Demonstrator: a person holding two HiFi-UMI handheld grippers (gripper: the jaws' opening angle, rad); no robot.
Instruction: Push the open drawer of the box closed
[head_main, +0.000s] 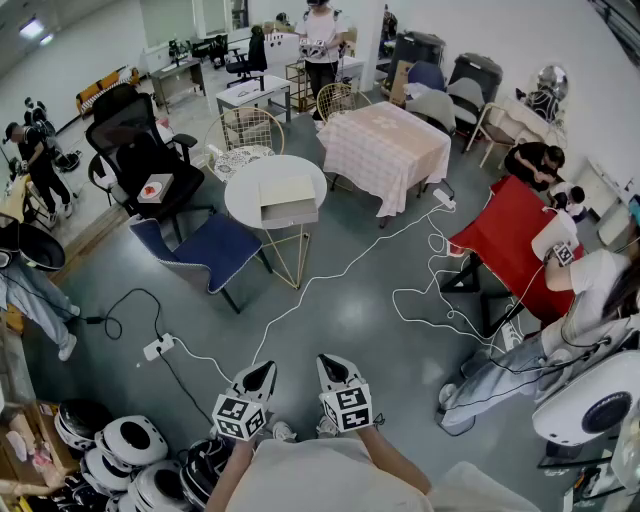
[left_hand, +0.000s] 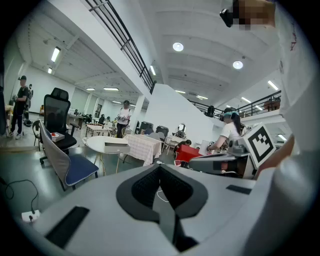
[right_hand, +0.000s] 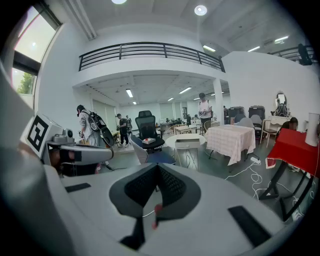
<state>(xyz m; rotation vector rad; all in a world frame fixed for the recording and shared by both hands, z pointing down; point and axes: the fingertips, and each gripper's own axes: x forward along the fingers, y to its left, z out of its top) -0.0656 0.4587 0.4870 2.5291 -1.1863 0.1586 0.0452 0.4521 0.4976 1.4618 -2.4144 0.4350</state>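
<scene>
A pale box with its drawer pulled out (head_main: 288, 201) sits on a small round white table (head_main: 243, 197), far ahead across the floor. It shows small in the left gripper view (left_hand: 116, 146) and in the right gripper view (right_hand: 187, 144). My left gripper (head_main: 261, 373) and right gripper (head_main: 330, 366) are held side by side close to my body, pointing toward the table. Both are shut with nothing between their jaws, as seen from the left gripper (left_hand: 160, 176) and the right gripper (right_hand: 157, 176).
A blue chair (head_main: 206, 250) stands in front of the round table, with a black office chair (head_main: 135, 155) behind it. White cables (head_main: 420, 300) and a power strip (head_main: 158, 347) lie on the grey floor between me and the table. Helmets (head_main: 125, 445) are at lower left, a red table (head_main: 505, 240) at right.
</scene>
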